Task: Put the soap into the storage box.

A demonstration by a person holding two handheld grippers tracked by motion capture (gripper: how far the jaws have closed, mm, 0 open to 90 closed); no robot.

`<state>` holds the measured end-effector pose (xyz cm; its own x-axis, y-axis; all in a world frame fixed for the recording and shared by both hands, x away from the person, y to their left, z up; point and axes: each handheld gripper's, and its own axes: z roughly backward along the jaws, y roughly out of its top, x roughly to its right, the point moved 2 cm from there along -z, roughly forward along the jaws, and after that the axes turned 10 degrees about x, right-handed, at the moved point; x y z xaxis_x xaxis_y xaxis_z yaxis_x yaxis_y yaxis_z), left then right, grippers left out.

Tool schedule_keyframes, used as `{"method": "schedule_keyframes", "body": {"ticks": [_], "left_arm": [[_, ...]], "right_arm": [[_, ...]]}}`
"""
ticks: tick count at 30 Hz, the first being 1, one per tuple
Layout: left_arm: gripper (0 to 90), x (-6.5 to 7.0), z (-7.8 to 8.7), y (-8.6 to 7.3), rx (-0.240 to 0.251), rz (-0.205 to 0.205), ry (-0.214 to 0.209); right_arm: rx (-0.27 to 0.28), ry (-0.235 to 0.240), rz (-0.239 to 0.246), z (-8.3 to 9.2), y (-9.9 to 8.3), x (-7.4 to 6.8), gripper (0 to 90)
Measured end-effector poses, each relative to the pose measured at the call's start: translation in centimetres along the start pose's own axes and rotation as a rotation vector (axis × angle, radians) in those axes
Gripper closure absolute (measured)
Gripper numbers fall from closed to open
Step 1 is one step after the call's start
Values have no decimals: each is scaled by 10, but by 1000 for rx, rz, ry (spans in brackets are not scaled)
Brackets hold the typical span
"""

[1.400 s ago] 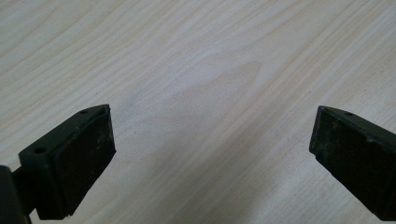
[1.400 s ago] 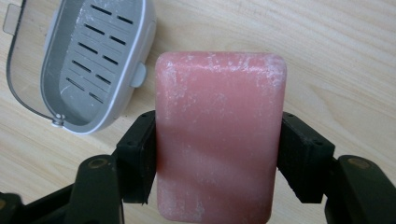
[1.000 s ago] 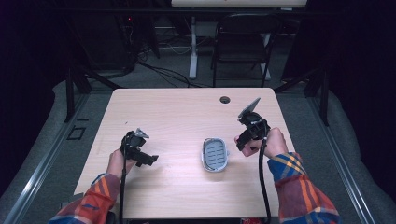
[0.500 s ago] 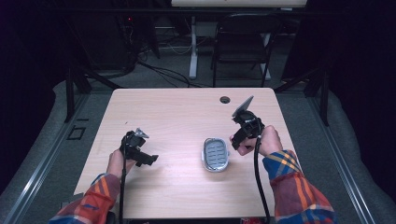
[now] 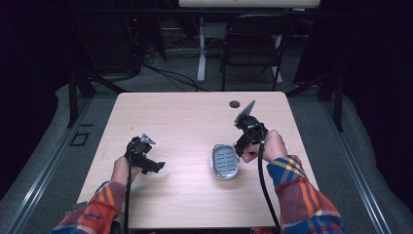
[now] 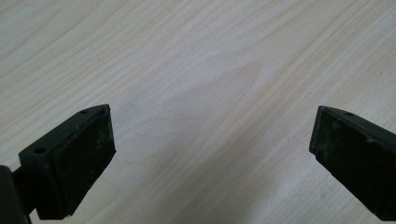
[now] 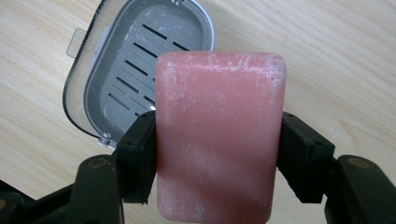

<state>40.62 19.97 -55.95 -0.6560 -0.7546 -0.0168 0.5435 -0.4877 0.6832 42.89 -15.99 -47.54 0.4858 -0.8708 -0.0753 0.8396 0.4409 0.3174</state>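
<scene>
Above grey soap dish [image 7: 116, 70], right gripper [image 7: 217, 158] clamping pink soap bar [image 7: 217, 135]

Left gripper [image 6: 212, 154] jaws spread wide; right gripper [image 7: 215, 158] jaws clamped

Pink soap bar [image 7: 218, 135] over grey dish [image 7: 135, 70]

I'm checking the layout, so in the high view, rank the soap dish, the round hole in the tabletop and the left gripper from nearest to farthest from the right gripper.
1. Soap dish, just left of the right gripper.
2. Round hole, beyond it near the table's far edge.
3. Left gripper, across the table on the left.
</scene>
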Motion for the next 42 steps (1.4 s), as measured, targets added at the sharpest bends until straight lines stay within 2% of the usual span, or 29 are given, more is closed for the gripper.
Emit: {"method": "schedule_keyframes", "body": {"ticks": [12,15,16,18,22,25,26,27,30,34,37,38,39,40,42], "left_arm": [[2,0,0,0,-1,-1,-2],[2,0,0,0,-1,-2,-2],[2,0,0,0,-1,-3,-2],[2,0,0,0,-1,-4,1],[2,0,0,0,-1,-4,-1],[2,0,0,0,-3,-6,-2],[2,0,0,0,-3,-5,-2],[2,0,0,0,-3,-5,-2],[2,0,0,0,-3,-5,-3],[2,0,-1,0,-3,-3,-6],[2,0,-1,0,-2,-4,-7],[2,0,-1,0,-2,-5,-7],[2,0,-1,0,-3,-5,-7],[2,0,-1,0,-3,-4,-7],[2,0,-1,0,-2,-5,-8]], "right_arm": [[-34,4,38,-9,7,-11,364],[-35,2,38,-10,8,-12,364],[1,6,6,-15,8,-16,364],[-39,6,36,-14,10,-16,364],[-29,8,30,-19,11,-20,364],[-61,7,60,-20,14,-22,364],[-44,13,43,-23,14,-24,364],[-60,12,55,-23,14,-24,364],[-52,15,43,-28,16,-27,364],[-89,10,62,-32,19,-30,364],[-74,9,50,-36,20,-33,364],[-94,5,66,-37,22,-33,364],[-83,8,52,-38,21,-34,364],[-101,2,67,-39,22,-34,364],[-105,-1,64,-41,24,-35,364]]}}
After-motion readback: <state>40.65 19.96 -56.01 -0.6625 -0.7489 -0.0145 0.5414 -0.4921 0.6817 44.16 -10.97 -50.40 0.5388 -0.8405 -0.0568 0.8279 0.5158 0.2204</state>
